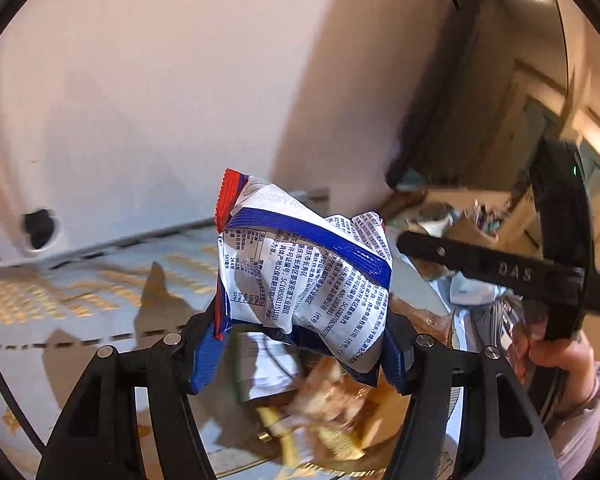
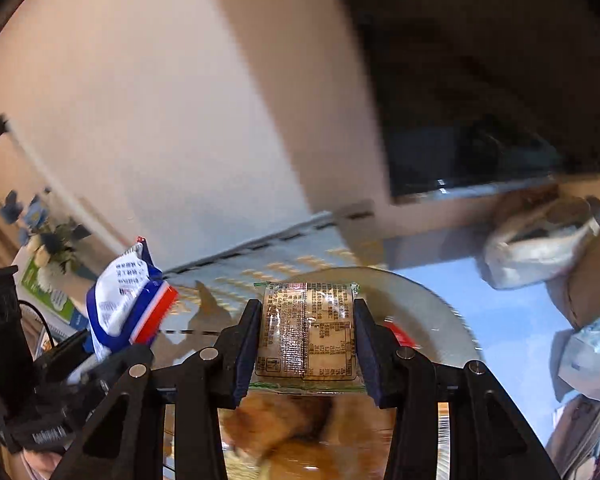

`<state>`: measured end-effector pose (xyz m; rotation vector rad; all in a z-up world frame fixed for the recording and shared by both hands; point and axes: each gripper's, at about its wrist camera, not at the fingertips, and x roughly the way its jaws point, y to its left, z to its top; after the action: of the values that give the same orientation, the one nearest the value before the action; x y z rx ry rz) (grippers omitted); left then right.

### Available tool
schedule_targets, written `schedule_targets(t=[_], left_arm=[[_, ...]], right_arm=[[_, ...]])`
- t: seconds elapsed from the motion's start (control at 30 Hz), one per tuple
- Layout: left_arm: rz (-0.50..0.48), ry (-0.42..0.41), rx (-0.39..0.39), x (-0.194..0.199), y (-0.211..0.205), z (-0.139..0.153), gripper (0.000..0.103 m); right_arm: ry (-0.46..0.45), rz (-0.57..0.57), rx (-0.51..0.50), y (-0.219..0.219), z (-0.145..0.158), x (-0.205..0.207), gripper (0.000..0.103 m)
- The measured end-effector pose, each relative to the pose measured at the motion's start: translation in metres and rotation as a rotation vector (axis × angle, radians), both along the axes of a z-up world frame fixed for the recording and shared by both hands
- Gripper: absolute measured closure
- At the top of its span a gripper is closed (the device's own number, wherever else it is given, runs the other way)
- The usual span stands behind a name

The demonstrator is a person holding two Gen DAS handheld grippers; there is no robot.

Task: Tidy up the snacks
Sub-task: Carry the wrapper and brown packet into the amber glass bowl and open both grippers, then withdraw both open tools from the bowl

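- Left wrist view: my left gripper [image 1: 300, 344] is clenched on a crumpled white, blue and red snack bag [image 1: 300, 264], held up off the glass table [image 1: 100, 280]. More snack packs [image 1: 332, 412] lie blurred beneath it. The right gripper [image 1: 500, 272] shows at the right edge.
- Right wrist view: my right gripper [image 2: 306, 340] grasps a clear-wrapped flat cake pack [image 2: 306, 332] between its pads, above the table [image 2: 440, 320]. The snack bag [image 2: 128, 300] sits to the left.
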<state>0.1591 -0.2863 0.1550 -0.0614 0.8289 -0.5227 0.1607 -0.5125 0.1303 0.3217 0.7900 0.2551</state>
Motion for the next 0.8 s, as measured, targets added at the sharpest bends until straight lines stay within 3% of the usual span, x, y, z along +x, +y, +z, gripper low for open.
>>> schedule_targets(t=[0.07,0.13,0.17,0.2,0.5,0.8], left_arm=[[-0.023,0.042,0.033,0.007,-0.017,-0.011,0.033],[-0.043,0.09,0.078,0.012,-0.029,-0.022,0.021],[-0.038,0.102,0.096,0.012,-0.031,-0.026,0.019],[-0.029,0.107,0.109,0.011,-0.033,-0.028,0.017],[-0.036,0.037,0.055,0.002,-0.024,-0.006,0.014],[0.002,-0.009,0.075,-0.006,-0.016,0.012,0.014]], right_arm=[[0.037,-0.001,0.007,-0.01,-0.008,0.005,0.059],[0.092,-0.005,0.017,-0.016,-0.016,0.012,0.036],[0.101,-0.013,0.012,-0.019,-0.019,0.013,0.018],[0.094,-0.021,-0.001,-0.02,-0.019,0.013,0.015],[0.072,-0.033,0.005,-0.018,-0.013,0.005,0.015],[0.029,-0.04,0.022,-0.012,0.006,-0.017,0.015]])
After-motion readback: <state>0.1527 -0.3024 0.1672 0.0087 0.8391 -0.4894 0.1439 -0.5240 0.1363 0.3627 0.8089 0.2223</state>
